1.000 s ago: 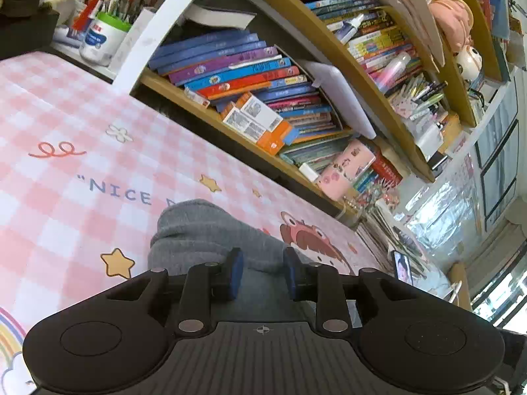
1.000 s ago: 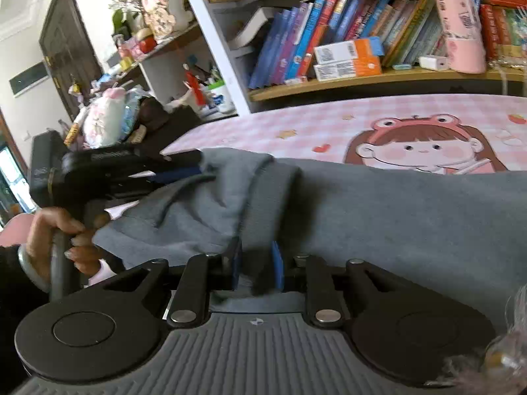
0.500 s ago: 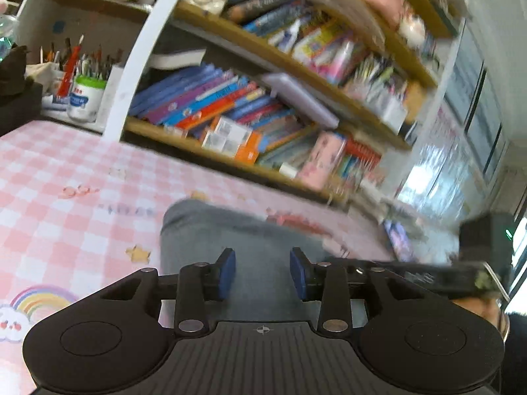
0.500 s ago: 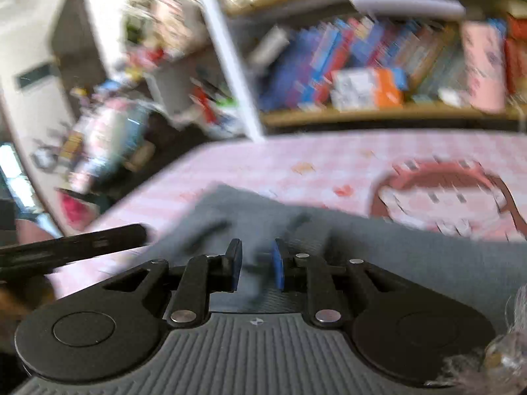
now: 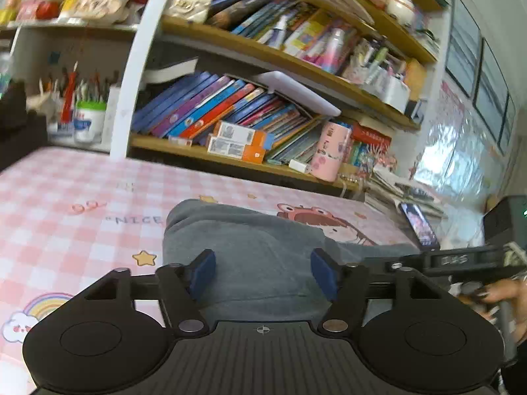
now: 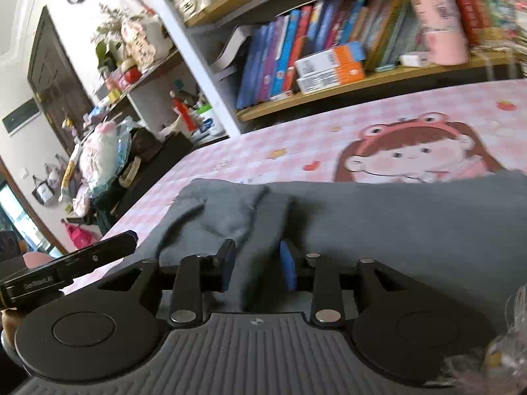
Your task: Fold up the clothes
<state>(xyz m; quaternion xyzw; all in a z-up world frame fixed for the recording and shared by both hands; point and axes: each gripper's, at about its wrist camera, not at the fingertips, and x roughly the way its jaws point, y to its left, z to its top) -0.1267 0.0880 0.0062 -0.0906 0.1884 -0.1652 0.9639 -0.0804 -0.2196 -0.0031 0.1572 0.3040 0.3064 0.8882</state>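
Grey garment (image 5: 263, 256) lies lower centre of frame on pink check cloth (image 5: 66, 197). L gripper (image 5: 263, 275) jaws opening wide, nothing pinched. R gripper (image 6: 258, 265) jaws opening, cloth ridge between, unpressed. Best: lift clear w/o snagging fold.

Bookshelf (image 5: 250, 161) close behind tablecloth (image 5: 66, 204)

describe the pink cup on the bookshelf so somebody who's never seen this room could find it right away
Start at the wooden bookshelf behind the pink checked table cover and follow its lowest shelf board to the right, past the leaning books and the two stacked orange and white boxes. The pink cup stands upright there: a tall, pale pink cylinder with small printed pictures, the only round thing among flat spines.
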